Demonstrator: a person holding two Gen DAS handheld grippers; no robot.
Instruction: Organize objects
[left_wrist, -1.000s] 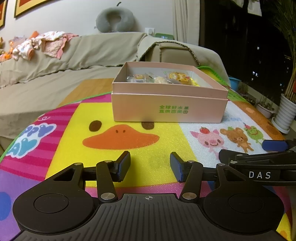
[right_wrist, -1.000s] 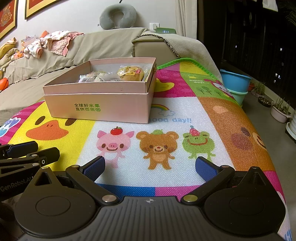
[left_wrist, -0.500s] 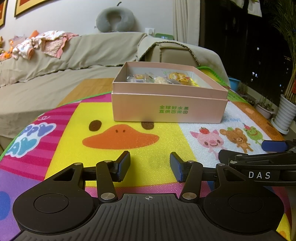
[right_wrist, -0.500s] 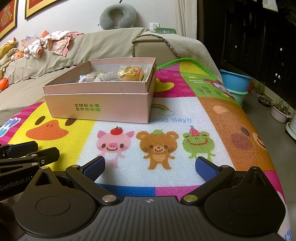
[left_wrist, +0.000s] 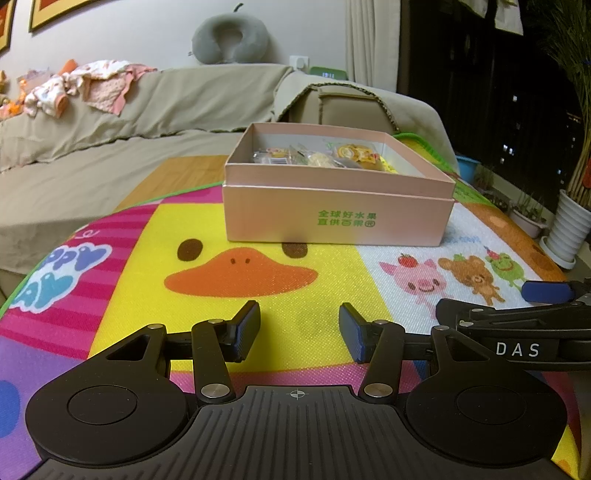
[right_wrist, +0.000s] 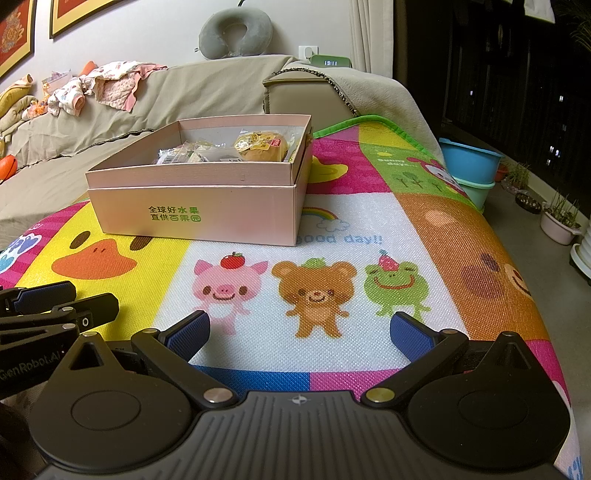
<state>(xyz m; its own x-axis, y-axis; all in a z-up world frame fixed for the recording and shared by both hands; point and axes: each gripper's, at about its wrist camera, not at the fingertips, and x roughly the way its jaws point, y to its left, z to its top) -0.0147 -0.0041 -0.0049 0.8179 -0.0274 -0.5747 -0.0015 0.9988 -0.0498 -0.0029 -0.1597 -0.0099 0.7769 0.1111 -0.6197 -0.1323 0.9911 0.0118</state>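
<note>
Finding both the left gripper (left_wrist: 299, 326) and right gripper (right_wrist: 301, 332) parted and empty above the mat (right_wrist: 369, 229), with wrapped snacks (right_wrist: 258, 147) lying inside the box (right_wrist: 195, 214), we judge this fits either a start or a finish.

Open mat ahead, one box in the way

The play mat (right_wrist: 369, 221) lies bare between both grippers and the pink box (left_wrist: 332, 218), the only obstacle on it. The box's top is open, wrapped snacks (right_wrist: 255, 147) filling its far part. To its right the mat runs clear to the edge.
</note>
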